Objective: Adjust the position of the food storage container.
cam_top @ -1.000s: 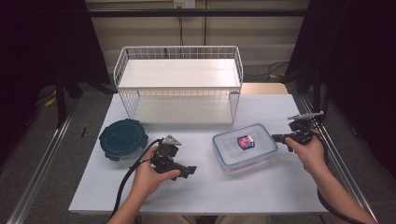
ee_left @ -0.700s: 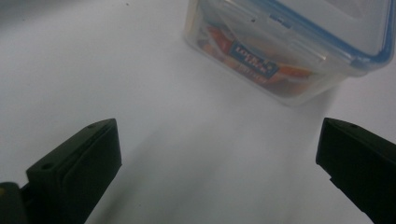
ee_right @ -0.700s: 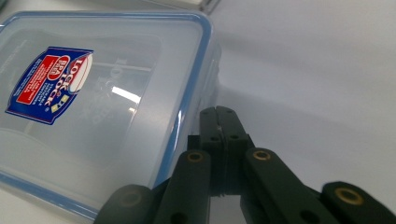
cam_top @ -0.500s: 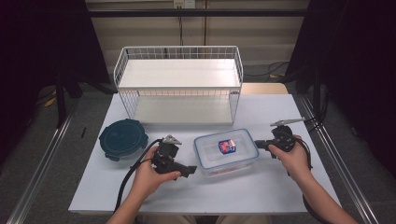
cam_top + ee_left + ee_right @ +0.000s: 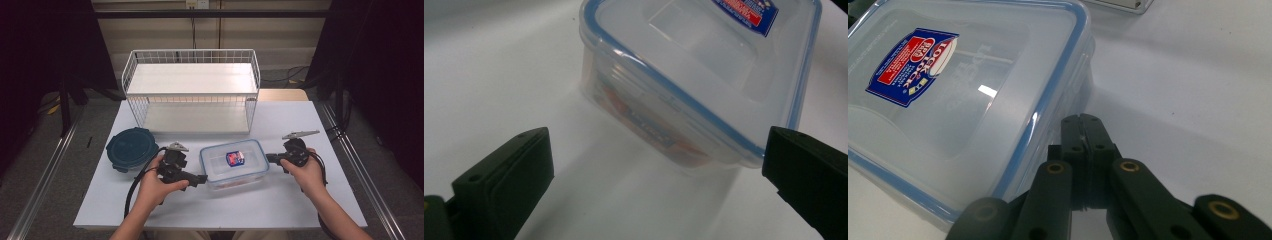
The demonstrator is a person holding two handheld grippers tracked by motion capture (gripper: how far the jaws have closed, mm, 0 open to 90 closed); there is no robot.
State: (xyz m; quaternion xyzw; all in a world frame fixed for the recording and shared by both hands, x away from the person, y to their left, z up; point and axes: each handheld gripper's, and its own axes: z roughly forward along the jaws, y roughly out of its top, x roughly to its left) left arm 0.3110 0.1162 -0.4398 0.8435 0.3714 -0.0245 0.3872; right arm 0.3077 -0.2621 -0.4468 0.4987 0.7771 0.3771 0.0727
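Note:
A clear plastic box (image 5: 234, 162) with a blue-rimmed lid and a red and blue label lies on the white table (image 5: 300, 200), between my two grippers. My left gripper (image 5: 199, 178) rests at the box's near left corner. In the left gripper view its jaws stand wide open (image 5: 659, 165), with the corner of the box (image 5: 704, 75) just ahead of them and nothing between the pads. My right gripper (image 5: 270, 158) is shut and empty. In the right gripper view its closed tips (image 5: 1082, 130) lie against the right side wall of the box (image 5: 963, 95).
A white wire rack (image 5: 192, 90) with a shelf stands at the back of the table. A round dark teal lidded container (image 5: 132, 148) sits to the left of my left hand. Bare table lies in front of the box and at the right.
The right gripper has moved left across the table, and the clear box has slid left with it, ending close to the left gripper. The left hand has stayed put.

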